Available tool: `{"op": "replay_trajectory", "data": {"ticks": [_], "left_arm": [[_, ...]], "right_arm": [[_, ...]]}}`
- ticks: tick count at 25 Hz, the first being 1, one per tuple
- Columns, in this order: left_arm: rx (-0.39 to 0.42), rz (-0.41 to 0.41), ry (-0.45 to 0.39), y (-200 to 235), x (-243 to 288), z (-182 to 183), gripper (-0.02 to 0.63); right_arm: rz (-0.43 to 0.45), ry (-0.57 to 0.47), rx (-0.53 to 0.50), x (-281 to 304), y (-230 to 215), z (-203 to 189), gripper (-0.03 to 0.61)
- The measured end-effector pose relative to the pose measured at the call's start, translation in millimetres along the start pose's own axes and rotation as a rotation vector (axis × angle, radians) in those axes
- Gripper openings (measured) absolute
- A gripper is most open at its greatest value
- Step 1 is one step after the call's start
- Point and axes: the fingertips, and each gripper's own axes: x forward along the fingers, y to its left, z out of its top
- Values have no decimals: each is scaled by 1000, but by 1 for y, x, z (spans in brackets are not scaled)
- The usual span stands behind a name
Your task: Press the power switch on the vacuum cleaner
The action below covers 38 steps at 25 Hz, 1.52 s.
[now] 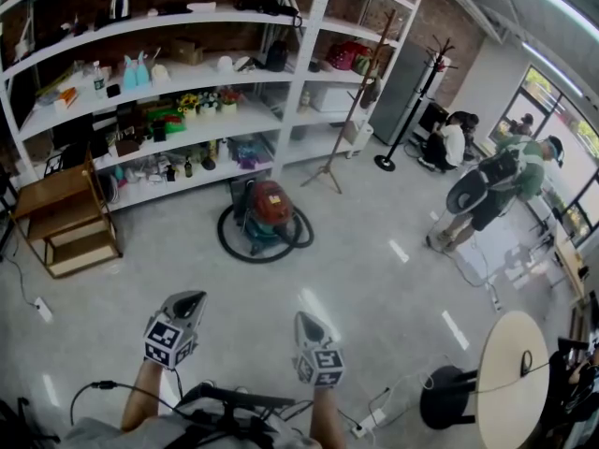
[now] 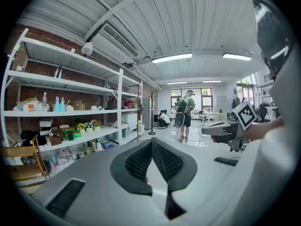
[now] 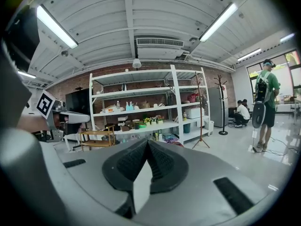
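A red vacuum cleaner sits on the pale glossy floor just in front of the white shelves, with its black hose looped around it. A wooden rack stands to its left by the shelves. A leaning wooden stand and a coat stand are to its right. Farther right a person stands, and others sit near the wall. A round counter with a black stool beside it is at the lower right. Bare floor lies between the vacuum cleaner and both claws, which are well apart from it. The left claw is pressed together tip to tip and holds nothing. The right claw is likewise pressed together and touches nothing.
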Motion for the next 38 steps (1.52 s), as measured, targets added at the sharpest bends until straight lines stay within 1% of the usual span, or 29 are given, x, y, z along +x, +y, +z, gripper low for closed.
{"op": "replay_trajectory", "data": {"ticks": [7,9,13,17,22,28,32,38], "left_arm": [[5,20,-3,-11,12,2,-6],[9,19,5,-10,16,-2,-6],[7,21,1,0,29,1,-6],[7,26,-5,16,50,11,-6],[22,19,4,45,82,19,-6],[29,0,-5,75,116,36,-6],[23,-3,3,100,135,39,-6],[36,-12,15,132,165,43,-6]], "right_arm": [[19,3,-3,0,-16,-5,12],[19,0,1,4,-19,-4,12],[22,-7,1,18,-24,0,12],[13,-2,8,39,-35,3,12],[5,-17,13,78,-44,20,12],[16,-2,27,121,-50,35,12],[17,15,36,152,-52,41,12],[12,22,54,193,-57,54,12]]}}
